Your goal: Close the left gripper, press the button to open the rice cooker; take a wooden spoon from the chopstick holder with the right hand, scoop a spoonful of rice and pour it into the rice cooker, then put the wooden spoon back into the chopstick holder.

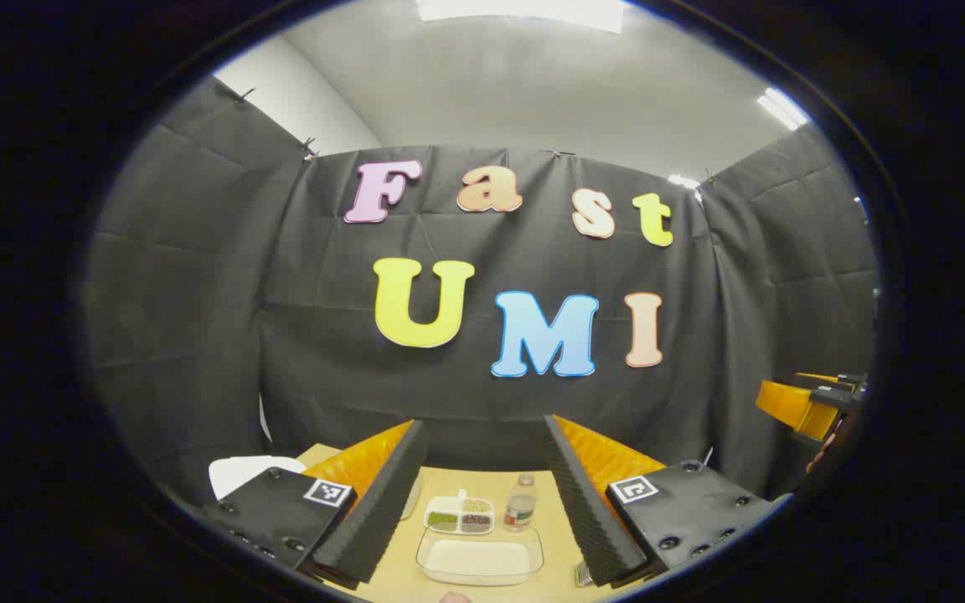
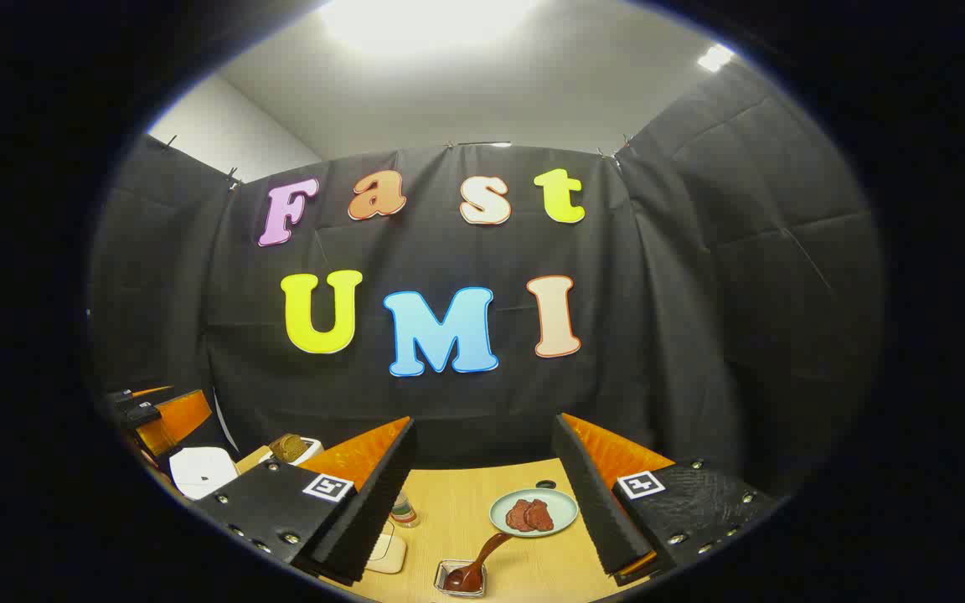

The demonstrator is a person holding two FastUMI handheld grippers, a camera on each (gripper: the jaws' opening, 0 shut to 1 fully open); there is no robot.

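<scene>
My left gripper (image 1: 484, 427) is held high above the table, open, nothing between its fingers. Below it sit a clear tub of white rice (image 1: 479, 557) and a white rounded body at the left that looks like the rice cooker (image 1: 239, 473). My right gripper (image 2: 484, 423) is also open and holds nothing. Under it a brown wooden spoon (image 2: 482, 557) rests with its bowl in a small square dish (image 2: 459, 579). The white rice cooker (image 2: 202, 469) appears at the far left of the right gripper view. Each gripper shows at the edge of the other's view, the right gripper (image 1: 809, 406) and the left gripper (image 2: 147, 414).
A divided dish of grains (image 1: 459, 515) and a small bottle (image 1: 520, 502) stand behind the rice tub. A green plate with meat slices (image 2: 533, 512), a bottle (image 2: 401, 509), a pale flat pad (image 2: 386, 553) and a white box with something brown in it (image 2: 290, 448) sit on the wooden table (image 2: 533, 561).
</scene>
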